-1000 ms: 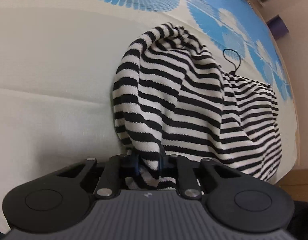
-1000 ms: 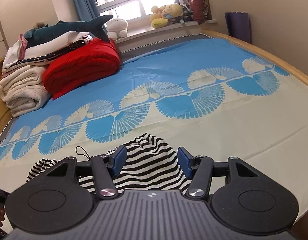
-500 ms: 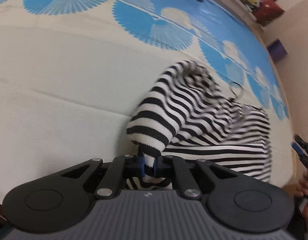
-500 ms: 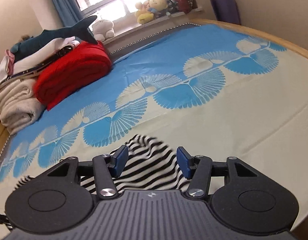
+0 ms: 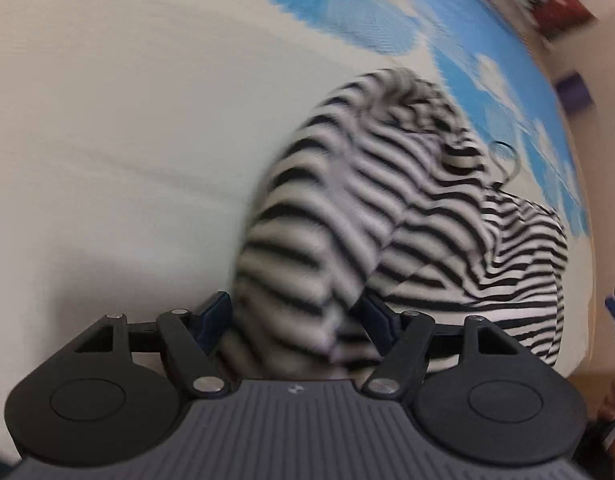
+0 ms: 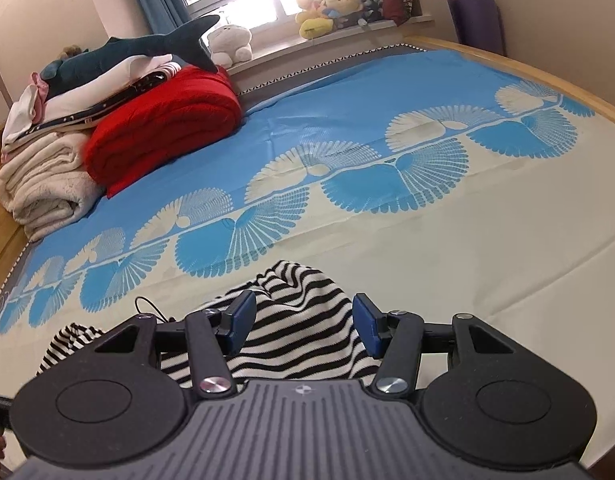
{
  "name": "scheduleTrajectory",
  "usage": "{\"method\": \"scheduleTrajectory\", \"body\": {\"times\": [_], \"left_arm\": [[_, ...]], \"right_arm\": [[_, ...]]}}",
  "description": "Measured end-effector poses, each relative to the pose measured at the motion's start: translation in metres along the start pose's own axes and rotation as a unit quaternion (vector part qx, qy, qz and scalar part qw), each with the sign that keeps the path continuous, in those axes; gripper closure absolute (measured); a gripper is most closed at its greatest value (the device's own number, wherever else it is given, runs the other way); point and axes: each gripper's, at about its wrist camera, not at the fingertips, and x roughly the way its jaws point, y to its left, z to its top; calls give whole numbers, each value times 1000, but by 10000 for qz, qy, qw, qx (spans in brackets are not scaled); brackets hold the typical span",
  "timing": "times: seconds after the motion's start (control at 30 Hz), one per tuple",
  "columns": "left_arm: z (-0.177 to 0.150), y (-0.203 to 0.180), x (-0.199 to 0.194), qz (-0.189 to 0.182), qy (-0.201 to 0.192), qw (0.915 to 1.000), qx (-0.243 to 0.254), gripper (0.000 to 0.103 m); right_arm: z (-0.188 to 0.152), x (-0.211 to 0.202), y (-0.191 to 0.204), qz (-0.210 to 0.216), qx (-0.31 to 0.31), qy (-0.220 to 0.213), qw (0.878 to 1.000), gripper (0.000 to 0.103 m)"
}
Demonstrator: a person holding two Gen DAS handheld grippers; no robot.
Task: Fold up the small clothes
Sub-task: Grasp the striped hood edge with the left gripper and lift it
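Lying bunched on cream part of bedsheet (image 6: 487, 248): striped top (image 5: 407, 208), black-and-white knit, heaped in a soft mound. Thin black cord loop (image 5: 505, 156) at its far edge, seen also in right view (image 6: 147, 305).

Left gripper (image 5: 297, 316): jaws spread wide, blue pads either side of a hanging fold of the top. Fold sits between the pads; contact with either pad cannot be told, view blurred. Not clamped.

Right gripper (image 6: 303, 322): jaws likewise apart, nothing between them pinched. Top (image 6: 299, 320) visible beyond and below the gap, near bed's front edge. Gripper above the cloth; touching or not, cannot tell.

Rest of bed, right view:
- Blue band of sheet with fan pattern running across the middle.
- Red blanket (image 6: 163, 128), folded, far left.
- Cream blanket (image 6: 43, 188), rolled, just beside the red one, touching it.
- White folded bedding stacked on both, plush shark (image 6: 139, 50) lying on top.
- White plush (image 6: 229, 42) and yellow plush (image 6: 331, 10) on windowsill (image 6: 347, 36).
- Purple roll (image 6: 477, 24) upright against wall, far right.
- Wooden bed frame (image 6: 547, 76) along right edge.

Left view, far right margin: part of the other gripper's blue pad, and fingers of a hand at lower corner, both cut off by frame.
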Motion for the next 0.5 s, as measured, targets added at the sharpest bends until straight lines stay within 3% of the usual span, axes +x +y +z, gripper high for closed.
{"method": "scheduleTrajectory", "body": {"times": [0.07, 0.1, 0.13, 0.2, 0.3, 0.43, 0.5], "left_arm": [[8, -8, 8, -81, 34, 9998, 204, 27], [12, -13, 11, -177, 45, 9992, 342, 34], [15, -19, 15, -287, 87, 9983, 498, 59], [15, -26, 21, -380, 199, 9970, 651, 74], [13, -38, 15, -246, 109, 9940, 1057, 81], [7, -28, -12, -389, -243, 9951, 871, 89], [4, -18, -28, -274, -431, 9962, 699, 90]], "right_arm": [[0, -2, -1, -41, -83, -17, 10000, 47], [1, -2, -1, -71, -110, -33, 9999, 47], [2, -3, -2, -88, -112, -51, 9999, 47], [5, -4, -3, -104, -76, -106, 9999, 47], [8, -3, -3, -140, -5, -180, 9997, 47], [7, 2, 1, -175, 72, -212, 9996, 47], [6, 4, 4, -166, 93, -195, 9996, 47]]}}
